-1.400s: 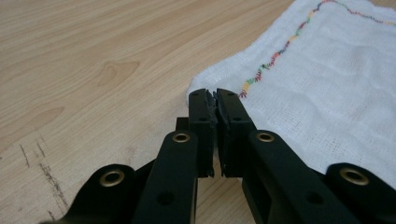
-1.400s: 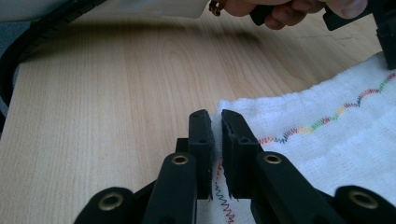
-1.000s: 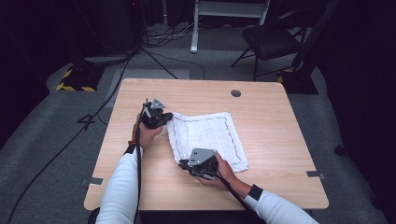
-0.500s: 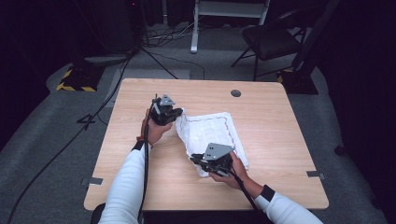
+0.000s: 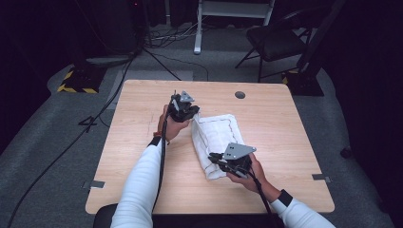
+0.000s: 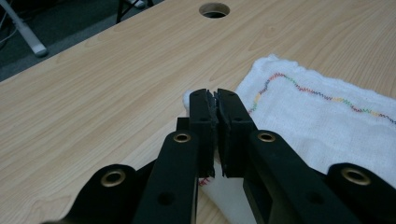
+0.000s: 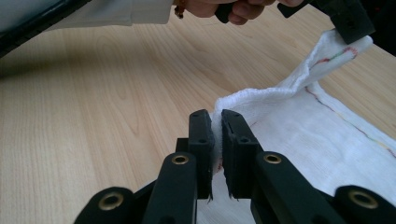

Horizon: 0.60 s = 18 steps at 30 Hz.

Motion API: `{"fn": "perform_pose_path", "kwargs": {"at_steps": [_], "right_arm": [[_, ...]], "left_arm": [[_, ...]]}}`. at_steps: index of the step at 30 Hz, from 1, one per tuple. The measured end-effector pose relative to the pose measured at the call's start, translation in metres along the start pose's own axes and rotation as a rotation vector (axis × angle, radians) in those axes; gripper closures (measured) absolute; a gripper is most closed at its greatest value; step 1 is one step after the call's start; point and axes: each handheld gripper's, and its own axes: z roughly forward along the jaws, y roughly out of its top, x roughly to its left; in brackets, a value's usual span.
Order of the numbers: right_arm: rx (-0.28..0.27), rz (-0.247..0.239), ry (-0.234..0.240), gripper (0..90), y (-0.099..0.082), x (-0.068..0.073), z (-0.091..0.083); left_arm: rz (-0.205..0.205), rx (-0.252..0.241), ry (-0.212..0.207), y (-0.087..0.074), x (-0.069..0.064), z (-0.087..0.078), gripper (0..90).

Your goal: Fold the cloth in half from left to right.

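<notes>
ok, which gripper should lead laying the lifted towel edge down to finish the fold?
Probably neither: left gripper and right gripper each pinch a corner of the towel; the raised edge spans both, so move together.

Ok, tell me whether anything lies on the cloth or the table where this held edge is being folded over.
Nothing visible does. Both grippers, left and right, are shut on the white cloth, and the cloth and the table beyond it are bare; the table's round hole lies farther off.
</notes>
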Motion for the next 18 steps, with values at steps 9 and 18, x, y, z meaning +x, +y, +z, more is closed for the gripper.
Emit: {"fn": "perform_pose_path", "kwargs": {"at_steps": [9, 18], "right_arm": [[-0.003, 0.033, -0.046, 83.1, -0.011, -0.015, -0.023], [0.016, 0.039, -0.082, 83.1, -0.024, -0.021, -0.042]], "left_arm": [[0.004, -0.009, -0.028, 0.01, -0.013, 0.017, 85.4], [0.044, -0.005, -0.042, 0.028, -0.029, 0.032, 85.3]]}}
